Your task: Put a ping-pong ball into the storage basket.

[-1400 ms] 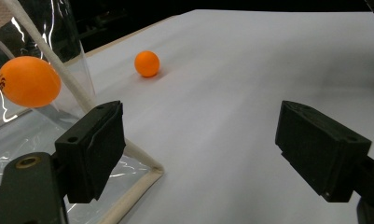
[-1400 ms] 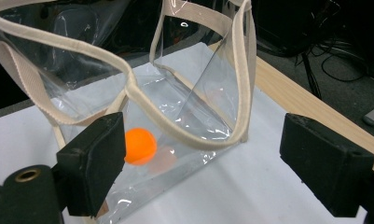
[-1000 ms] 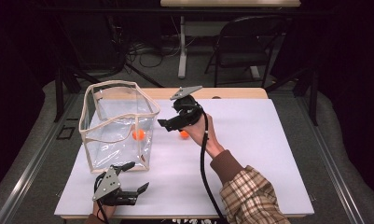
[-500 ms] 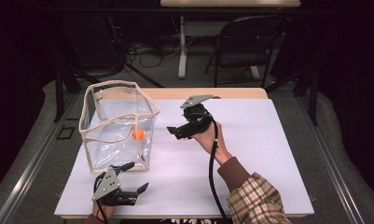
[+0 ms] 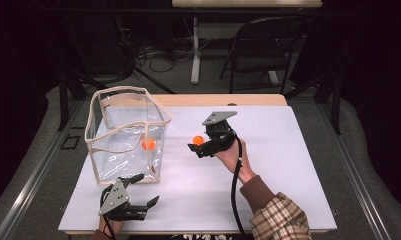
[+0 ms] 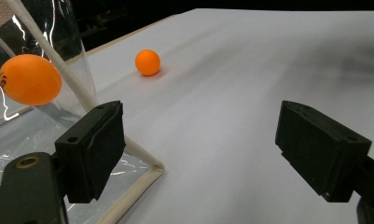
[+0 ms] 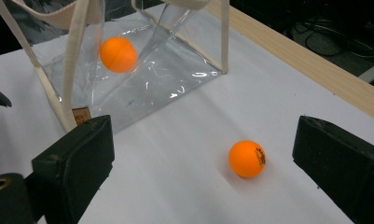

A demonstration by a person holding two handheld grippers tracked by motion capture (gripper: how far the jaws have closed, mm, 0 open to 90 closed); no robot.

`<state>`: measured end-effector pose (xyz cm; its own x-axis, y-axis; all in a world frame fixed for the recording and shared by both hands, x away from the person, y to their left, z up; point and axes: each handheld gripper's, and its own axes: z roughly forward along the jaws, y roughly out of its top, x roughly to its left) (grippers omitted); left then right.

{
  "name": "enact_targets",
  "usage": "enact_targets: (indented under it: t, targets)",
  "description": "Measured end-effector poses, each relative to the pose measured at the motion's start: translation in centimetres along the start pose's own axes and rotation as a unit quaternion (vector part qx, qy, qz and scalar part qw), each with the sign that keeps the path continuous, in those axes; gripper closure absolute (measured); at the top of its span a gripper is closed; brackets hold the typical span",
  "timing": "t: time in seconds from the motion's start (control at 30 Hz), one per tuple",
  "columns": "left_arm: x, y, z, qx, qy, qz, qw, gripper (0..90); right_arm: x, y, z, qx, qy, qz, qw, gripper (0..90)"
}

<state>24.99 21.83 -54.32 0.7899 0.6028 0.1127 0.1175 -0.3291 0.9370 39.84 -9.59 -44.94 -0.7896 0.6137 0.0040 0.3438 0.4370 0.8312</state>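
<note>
A clear plastic bag (image 5: 119, 150) with cream trim stands open at the table's left, with an orange ball (image 5: 148, 144) inside it. A second orange ball (image 5: 198, 140) lies on the white tabletop, just in front of my right gripper (image 5: 194, 148). In the right gripper view that loose ball (image 7: 246, 158) rests on the table ahead of the wide jaws, untouched; the jaws have just been opening. My left gripper (image 5: 147, 190) sits open near the front edge by the bag's corner (image 6: 142, 163), holding nothing. Beyond its jaws I see the bagged ball (image 6: 30, 79) and the loose ball (image 6: 148, 62).
The white tabletop (image 5: 288, 165) has bare room to the right of my right hand. A wooden strip (image 5: 248, 100) runs along the far edge. A folding chair (image 5: 268, 45) and cables stand on the floor beyond.
My right gripper has moved away from the bag's rim, rightward and lower toward the table, and the loose ball now shows beside its jaws. The left gripper has stayed put.
</note>
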Motion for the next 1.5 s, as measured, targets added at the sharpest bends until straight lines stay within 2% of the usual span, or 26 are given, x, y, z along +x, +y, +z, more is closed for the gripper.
enact_targets:
  t: [0.33,0.63,1.2,1.5]
  targets:
    - [0.0,0.0,-0.1,0.002,0.001,0.0,1.0,15.9,-0.4,-1.9,0.0,0.015,-0.013,-0.003,0.9998,4.5]
    - [0.0,-0.1,-0.2,0.001,0.003,-0.002,1.0,15.9,-0.9,-3.2,0.3,0.016,-0.021,0.004,0.9996,3.9]
    - [0.0,0.0,-0.1,0.002,0.002,0.0,1.0,15.9,-1.7,-4.5,1.5,0.028,-0.038,0.012,0.9988,3.2]
    - [0.0,0.1,0.1,0.002,-0.001,0.001,1.0,15.9,-2.0,-4.4,2.3,0.034,-0.046,0.012,0.9983,3.2]
